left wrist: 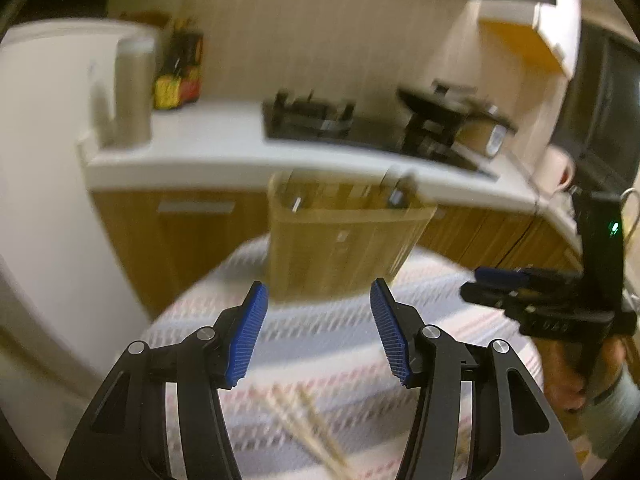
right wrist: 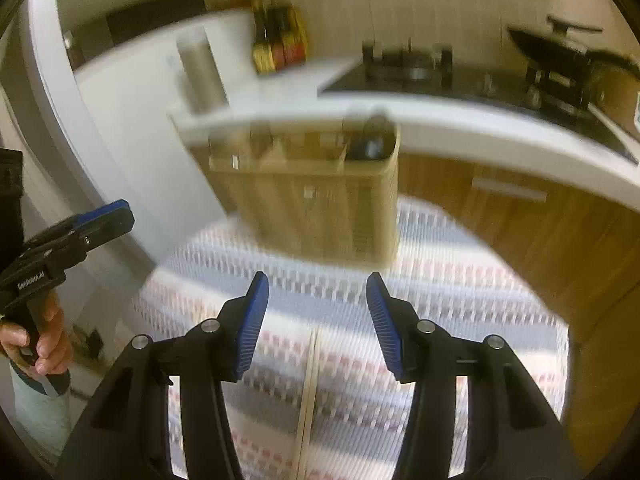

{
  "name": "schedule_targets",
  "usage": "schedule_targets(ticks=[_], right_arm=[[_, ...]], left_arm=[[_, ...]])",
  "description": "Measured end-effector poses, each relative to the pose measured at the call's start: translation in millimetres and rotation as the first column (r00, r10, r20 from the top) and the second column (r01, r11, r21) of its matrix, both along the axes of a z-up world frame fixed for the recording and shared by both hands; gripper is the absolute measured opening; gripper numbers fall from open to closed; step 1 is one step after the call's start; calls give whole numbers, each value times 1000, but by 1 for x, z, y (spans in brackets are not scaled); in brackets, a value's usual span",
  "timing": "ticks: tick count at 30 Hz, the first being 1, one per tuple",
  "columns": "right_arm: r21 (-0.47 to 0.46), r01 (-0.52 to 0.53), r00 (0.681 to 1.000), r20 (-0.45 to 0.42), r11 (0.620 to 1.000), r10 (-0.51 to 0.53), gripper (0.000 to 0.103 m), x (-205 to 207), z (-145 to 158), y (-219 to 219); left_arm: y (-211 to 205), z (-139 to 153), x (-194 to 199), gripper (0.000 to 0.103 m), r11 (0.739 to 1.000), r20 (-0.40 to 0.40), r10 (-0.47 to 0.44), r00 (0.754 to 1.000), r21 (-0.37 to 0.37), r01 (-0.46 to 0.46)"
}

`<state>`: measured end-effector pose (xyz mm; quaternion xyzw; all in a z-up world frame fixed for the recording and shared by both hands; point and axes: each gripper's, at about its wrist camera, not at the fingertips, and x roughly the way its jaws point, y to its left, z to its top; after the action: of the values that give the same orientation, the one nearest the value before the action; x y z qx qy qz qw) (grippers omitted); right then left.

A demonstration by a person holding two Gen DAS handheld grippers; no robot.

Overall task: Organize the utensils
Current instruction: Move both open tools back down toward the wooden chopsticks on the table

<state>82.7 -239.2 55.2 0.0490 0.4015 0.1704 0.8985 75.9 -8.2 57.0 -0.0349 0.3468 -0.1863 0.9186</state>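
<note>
A wooden utensil holder (left wrist: 340, 236) with compartments stands at the far end of a striped tablecloth (left wrist: 320, 344); it also shows in the right wrist view (right wrist: 316, 204), with dark utensil ends in its right compartment. Pale wooden chopsticks (left wrist: 308, 428) lie on the cloth below my open, empty left gripper (left wrist: 318, 336). In the right wrist view, chopsticks (right wrist: 310, 400) lie lengthwise on the cloth under my open, empty right gripper (right wrist: 318, 328). Each gripper shows from the side in the other's view, the right (left wrist: 520, 288) and the left (right wrist: 80, 228). Both views are blurred.
Behind the table runs a white kitchen counter (left wrist: 208, 148) with a gas stove (left wrist: 312, 116), a black pan (left wrist: 440, 108), a steel canister (left wrist: 132, 92) and sauce bottles (left wrist: 180, 68). A white fridge (left wrist: 44, 184) stands at left. Wooden cabinets (right wrist: 520, 224) are below the counter.
</note>
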Motion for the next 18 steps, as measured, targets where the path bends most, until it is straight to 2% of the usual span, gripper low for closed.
schedule_targets(ticks=[3,6,8,10,14,16,18], right_arm=[[-24,-31,994,-107,999,28,48,1,-20,11],[-50,-49,978,-203,998,38,48,4,-40,17],[-35,-60,964,-261,998,49,47,6,-51,18],[-19,-64,945,-324,998,54,45,10,-64,17],[-7,-66,920,-387,998,58,37,14,-80,16],[-4,-63,909,-413,998,55,37,17,-88,16],[24,-72,891,-448,997,75,37,21,-96,16]], left_arm=[[10,-26,1,50,1000,-117,24,993,14,-23],[20,-53,5,49,999,-234,40,971,3,-40],[26,-73,9,46,999,-309,51,950,-1,-54],[30,-84,11,46,998,-347,57,936,-6,-63],[34,-104,14,42,997,-399,68,914,-4,-76],[34,-113,16,34,997,-427,62,902,-14,-75],[33,-119,17,33,997,-443,60,894,-14,-74]])
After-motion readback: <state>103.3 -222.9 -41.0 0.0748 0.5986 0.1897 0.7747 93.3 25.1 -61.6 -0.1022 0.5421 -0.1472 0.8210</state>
